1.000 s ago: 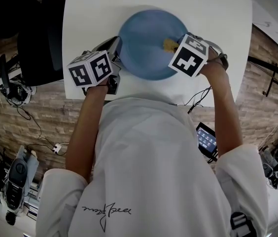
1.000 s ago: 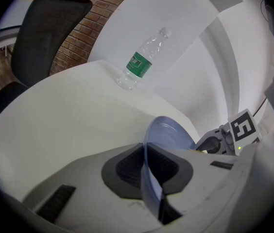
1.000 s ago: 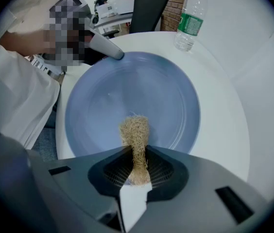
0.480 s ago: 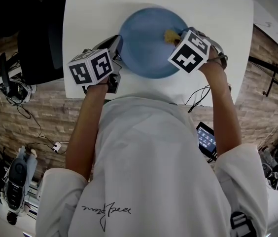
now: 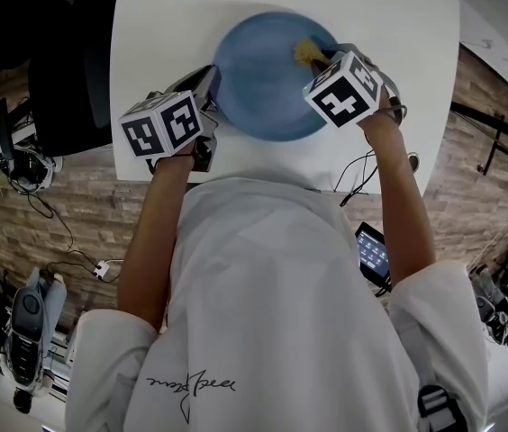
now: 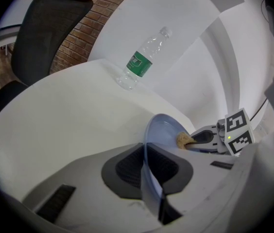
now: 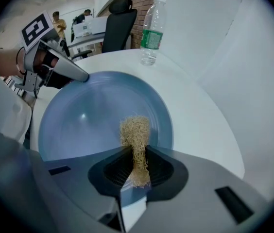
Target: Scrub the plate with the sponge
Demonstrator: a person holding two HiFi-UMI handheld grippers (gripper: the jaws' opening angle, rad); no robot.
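The left tongs (image 6: 149,181) stand narrow, clamped on the rim of the blue plate (image 5: 258,84). In the left gripper view the rim runs edge-on between their dark pads, and the rest of the plate spreads out beyond the tips. From the head view this grip sits on the plate's left edge.

The right tongs (image 7: 136,165) are closed on the sponge (image 7: 135,127), a tan, fibrous pad. They pinch its near end, and the pads squeeze it thin there. The free end bushes out past the tips and lies on the inner face of the plate, close to the rim on the side away from the left tongs. Seen from the right tongs, the left tongs meet the plate's rim straight across the dish.

The plate lies on a white worktop (image 5: 407,52), between the two tongs and reaching ahead of them. A marker cube (image 5: 164,126) sits behind the left tongs, with the person's hand just behind it. Another rides on the right tongs, over the plate's right edge.

A clear plastic bottle (image 6: 144,62) with a green label stands upright on the worktop, well beyond the plate and past both tongs. A black chair (image 6: 44,33) stands off the worktop's edge, to the left of the left tongs.
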